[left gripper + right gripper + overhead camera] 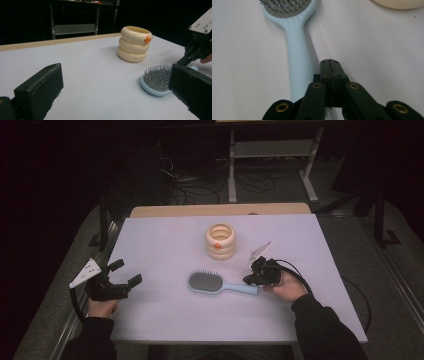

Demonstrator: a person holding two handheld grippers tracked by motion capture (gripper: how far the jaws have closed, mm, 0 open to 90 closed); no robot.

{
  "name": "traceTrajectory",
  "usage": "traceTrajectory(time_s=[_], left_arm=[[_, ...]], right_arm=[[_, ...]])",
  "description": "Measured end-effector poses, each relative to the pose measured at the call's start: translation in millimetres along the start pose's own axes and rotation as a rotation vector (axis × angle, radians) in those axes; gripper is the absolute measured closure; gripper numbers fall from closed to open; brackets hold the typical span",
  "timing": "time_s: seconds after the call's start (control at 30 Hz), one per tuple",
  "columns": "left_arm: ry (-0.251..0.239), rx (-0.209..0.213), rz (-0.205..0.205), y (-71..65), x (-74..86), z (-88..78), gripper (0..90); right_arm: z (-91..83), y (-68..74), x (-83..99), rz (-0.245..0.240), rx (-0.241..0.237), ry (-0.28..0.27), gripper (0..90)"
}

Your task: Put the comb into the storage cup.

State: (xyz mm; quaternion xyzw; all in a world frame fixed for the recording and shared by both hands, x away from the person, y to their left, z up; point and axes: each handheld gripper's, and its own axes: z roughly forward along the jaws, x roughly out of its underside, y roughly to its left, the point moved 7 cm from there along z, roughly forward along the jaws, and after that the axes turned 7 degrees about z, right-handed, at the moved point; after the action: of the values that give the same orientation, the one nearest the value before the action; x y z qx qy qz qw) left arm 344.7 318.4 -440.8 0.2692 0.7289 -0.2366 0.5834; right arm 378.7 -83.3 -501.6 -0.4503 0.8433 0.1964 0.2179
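Light-blue hairbrush [220, 285] lies flat on the white counter [165, 245], bristles up, w/ its handle pointing toward the right tool [252, 279]. That tool's jaws are pressed together on nothing, tips just beside the handle end, prob. lining up to nudge or grasp it. Left tool [127, 272], well apart from the brush on its head side, is spread wide and empty, seemingly waiting. Behind the brush: a cream three-ring cup [220, 241] w/ an orange mark; small print on its bottom ring, too small to read.

The desk [165, 245] lies open between the left gripper [123, 279] and the hairbrush [220, 285]. The stacked ring holder [220, 241] stands behind the brush, near it, apart.
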Motion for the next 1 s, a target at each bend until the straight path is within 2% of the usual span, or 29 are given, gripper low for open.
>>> traceTrajectory(time_s=[0.47,1.0], left_arm=[[0.003,0.004,0.002,-0.8,0.2,0.1,0.0],[0.006,0.001,0.003,-0.8,0.6,0.4,0.0]], right_arm=[[-5.1,18.3,9.0,-0.027,-0.026,0.018,88.9],[-34.3,27.2,5.2,-0.045,-0.027,-0.053,86.0]])
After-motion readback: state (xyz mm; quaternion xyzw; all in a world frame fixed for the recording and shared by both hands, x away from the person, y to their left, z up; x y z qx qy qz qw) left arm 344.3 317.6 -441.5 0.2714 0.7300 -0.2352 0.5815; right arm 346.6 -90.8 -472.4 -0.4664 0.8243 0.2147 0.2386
